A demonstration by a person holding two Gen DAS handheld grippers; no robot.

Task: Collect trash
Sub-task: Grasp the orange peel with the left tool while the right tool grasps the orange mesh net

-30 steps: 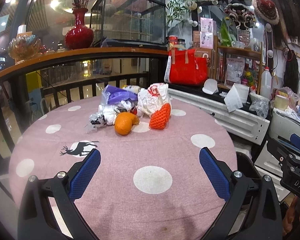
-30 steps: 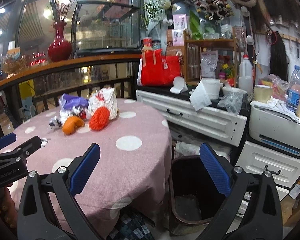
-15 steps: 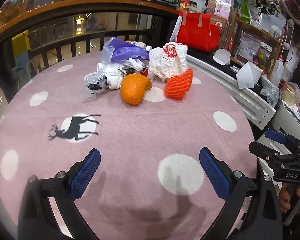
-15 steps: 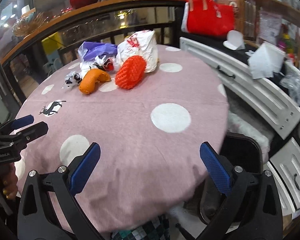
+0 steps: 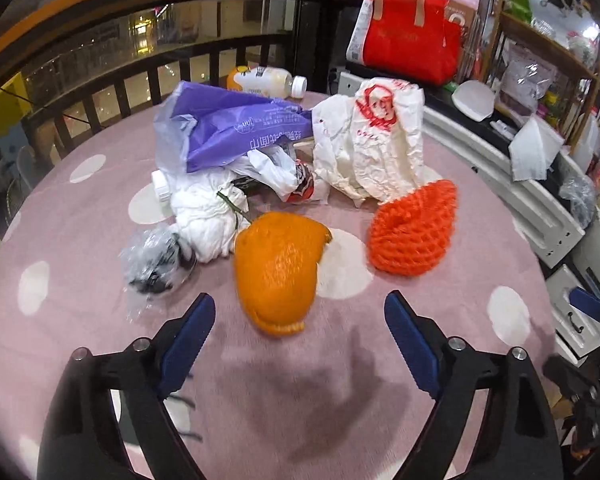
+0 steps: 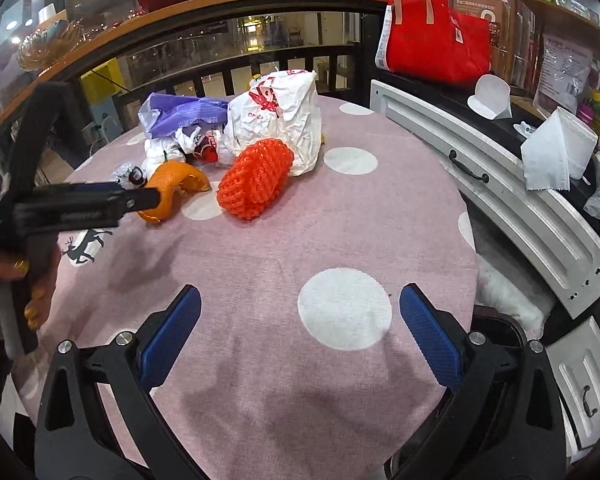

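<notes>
A trash pile lies on the pink dotted table: an orange peel, a red foam net, a crumpled white paper bag, a purple plastic bag, white plastic, a clear wrapper and a small bottle. My left gripper points down at the peel. Its jaws are closing with the peel's near end between the tips, pads not touching. My right gripper hangs open over bare cloth, well short of the net and peel.
A dark bin stands below the table's right edge, beside white drawers. A red bag sits on the counter behind. A black railing runs behind the table. A hand holds the left gripper at the right wrist view's left edge.
Both grippers have come forward over the table and tipped down toward the pile. The left one now reaches the orange peel, and its jaws have narrowed slightly.
</notes>
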